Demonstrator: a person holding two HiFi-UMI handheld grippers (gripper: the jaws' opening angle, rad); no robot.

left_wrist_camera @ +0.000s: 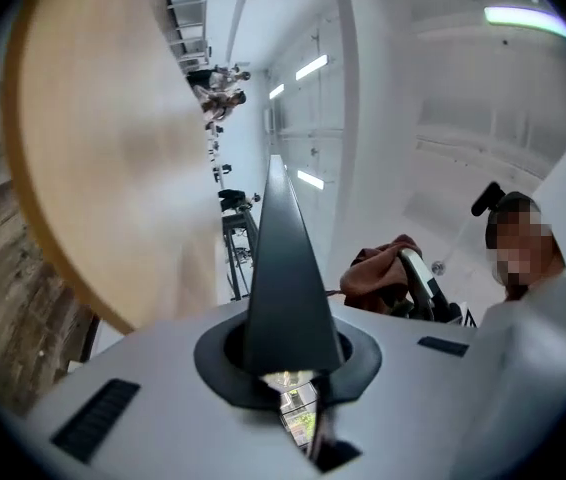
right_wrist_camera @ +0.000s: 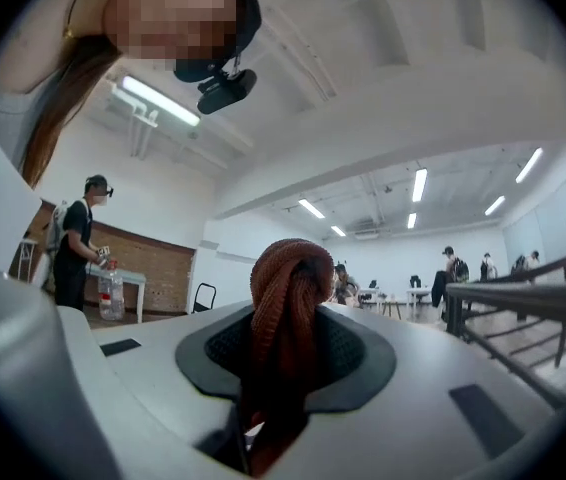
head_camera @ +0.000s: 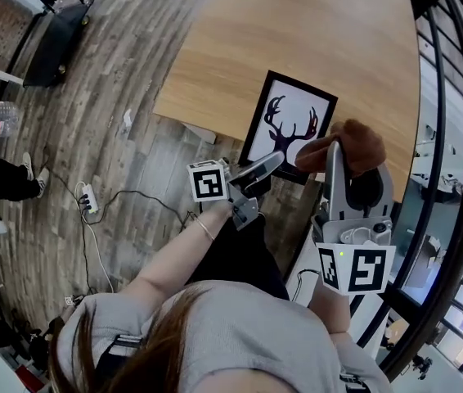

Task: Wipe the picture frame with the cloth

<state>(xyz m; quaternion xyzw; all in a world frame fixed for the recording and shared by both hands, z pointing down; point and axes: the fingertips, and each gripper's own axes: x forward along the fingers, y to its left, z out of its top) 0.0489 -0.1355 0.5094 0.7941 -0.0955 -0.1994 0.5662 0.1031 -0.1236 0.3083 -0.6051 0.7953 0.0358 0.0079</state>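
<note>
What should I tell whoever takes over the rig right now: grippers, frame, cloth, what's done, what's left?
Left gripper: shut on the frame, gripped at its lower edge.
Right gripper: shut on the cloth, bunched between the jaws.
Where things are: the frame is held by the near edge of the table, with the picture side facing up towards the head view. The cloth is close by the frame's lower right corner; whether they touch cannot be told.
Done: both things are picked up.
Left: bring the cloth onto the frame and wipe it, then probably set both down.
</note>
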